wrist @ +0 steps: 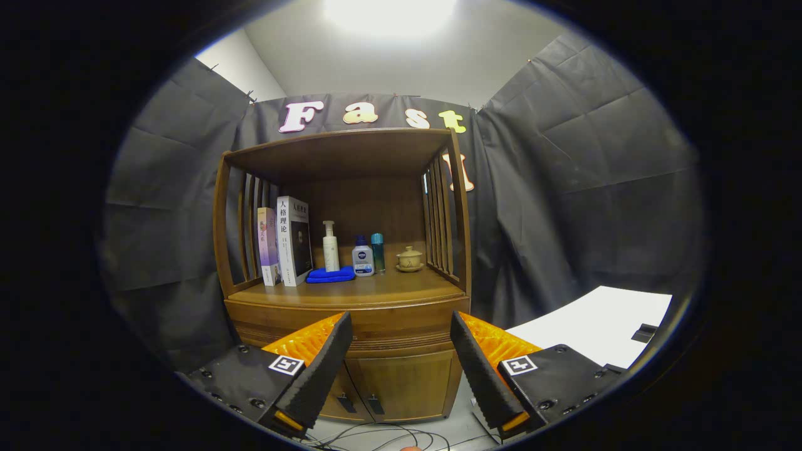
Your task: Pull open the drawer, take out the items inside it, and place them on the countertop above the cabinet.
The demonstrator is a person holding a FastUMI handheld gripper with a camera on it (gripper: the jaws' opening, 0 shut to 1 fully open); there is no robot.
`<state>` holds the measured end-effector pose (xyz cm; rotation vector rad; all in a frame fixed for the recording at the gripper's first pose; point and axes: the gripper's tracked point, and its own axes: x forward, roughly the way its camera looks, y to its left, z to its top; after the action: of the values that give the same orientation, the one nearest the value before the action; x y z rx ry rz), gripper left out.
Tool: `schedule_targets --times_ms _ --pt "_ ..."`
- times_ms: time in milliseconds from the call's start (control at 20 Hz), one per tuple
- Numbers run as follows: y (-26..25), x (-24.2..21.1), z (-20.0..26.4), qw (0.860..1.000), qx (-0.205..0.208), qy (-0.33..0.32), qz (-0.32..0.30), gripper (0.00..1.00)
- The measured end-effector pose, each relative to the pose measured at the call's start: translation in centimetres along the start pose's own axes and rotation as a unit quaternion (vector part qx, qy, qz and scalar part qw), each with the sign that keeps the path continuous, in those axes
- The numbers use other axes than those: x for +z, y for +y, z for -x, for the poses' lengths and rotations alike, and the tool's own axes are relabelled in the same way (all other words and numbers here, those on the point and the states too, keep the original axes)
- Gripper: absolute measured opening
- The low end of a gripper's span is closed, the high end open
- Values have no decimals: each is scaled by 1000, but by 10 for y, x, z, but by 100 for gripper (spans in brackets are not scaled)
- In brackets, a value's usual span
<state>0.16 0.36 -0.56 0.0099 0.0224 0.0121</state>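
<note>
The wooden cabinet (351, 294) stands well beyond the gripper (399, 363), whose fingers are spread wide, holding nothing. Its drawer (351, 322), just under the surface (376, 289), looks closed, contents hidden. I'd approach level and catch the drawer's front edge. Books (287, 241), bottles (354, 254), a blue cloth (330, 275) and a lidded cup (410, 258) crowd the surface.

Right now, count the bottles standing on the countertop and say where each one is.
3. A white pump bottle behind the blue cloth, a Nivea bottle right of it, a teal bottle beside that. All lie beyond the open gripper.
</note>
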Motion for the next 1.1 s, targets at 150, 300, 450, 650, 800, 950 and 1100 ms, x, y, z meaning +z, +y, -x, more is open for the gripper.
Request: schedule_targets --times_ms 150,300,450,650,800,950,1100 --pt "1 -1 0 1000 2 4 6 98" --pt "2 -1 -3 1000 4 5 15 98" --pt "10 -4 -25 1000 9 3 26 99" --pt "34 -14 -68 999 23 12 27 99" --pt "48 -22 -81 999 38 21 18 99" --pt "64 -35 -97 998 56 38 13 99" --pt "85 -51 -121 996 68 60 6 99"
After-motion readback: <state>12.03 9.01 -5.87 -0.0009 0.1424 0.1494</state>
